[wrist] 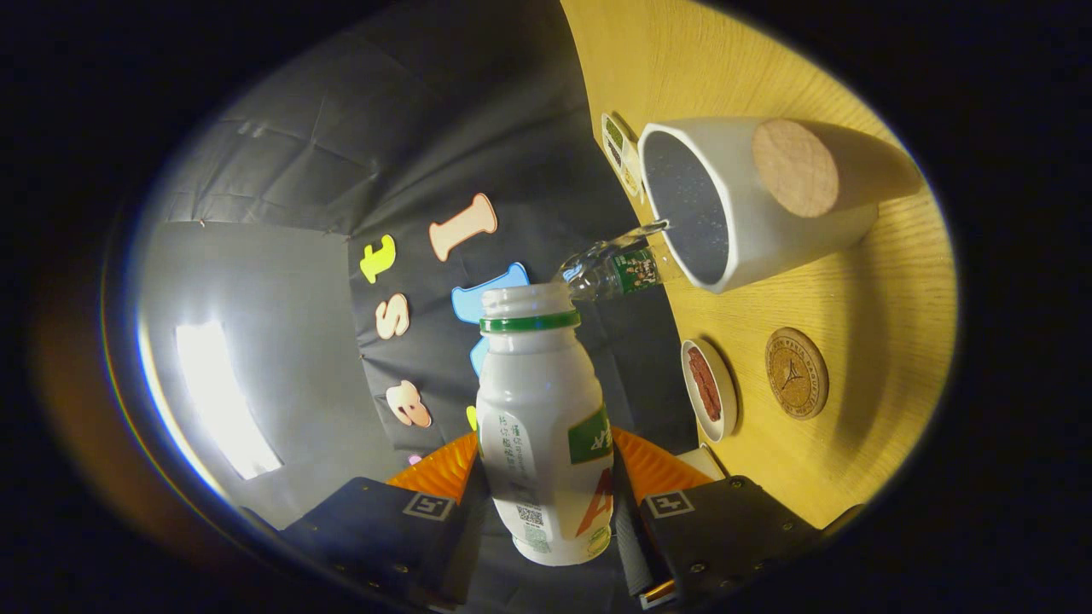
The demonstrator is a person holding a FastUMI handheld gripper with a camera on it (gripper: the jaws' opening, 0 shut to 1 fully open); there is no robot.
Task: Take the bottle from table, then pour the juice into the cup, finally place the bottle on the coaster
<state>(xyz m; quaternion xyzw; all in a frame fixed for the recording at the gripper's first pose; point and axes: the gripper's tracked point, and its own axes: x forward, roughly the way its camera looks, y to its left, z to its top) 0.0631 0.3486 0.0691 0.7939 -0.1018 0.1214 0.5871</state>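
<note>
The gripper [546, 512] was clenched on the white bottle [543, 426], with one finger pressing on each side of its lower body. The bottle had a green ring under its open mouth, and there was no cap on it. The whole view was rolled to the side, so the wooden table [853, 281] stood like a wall beside the bottle. Just beyond the fingers a small white dish [710, 388] with something red and a round cork coaster [796, 373] lay on the table. Further on was the white cup [734, 200] with a cork bottom, its opening near the bottle's mouth. A clear plastic bottle [610, 269] lay between them.
</note>
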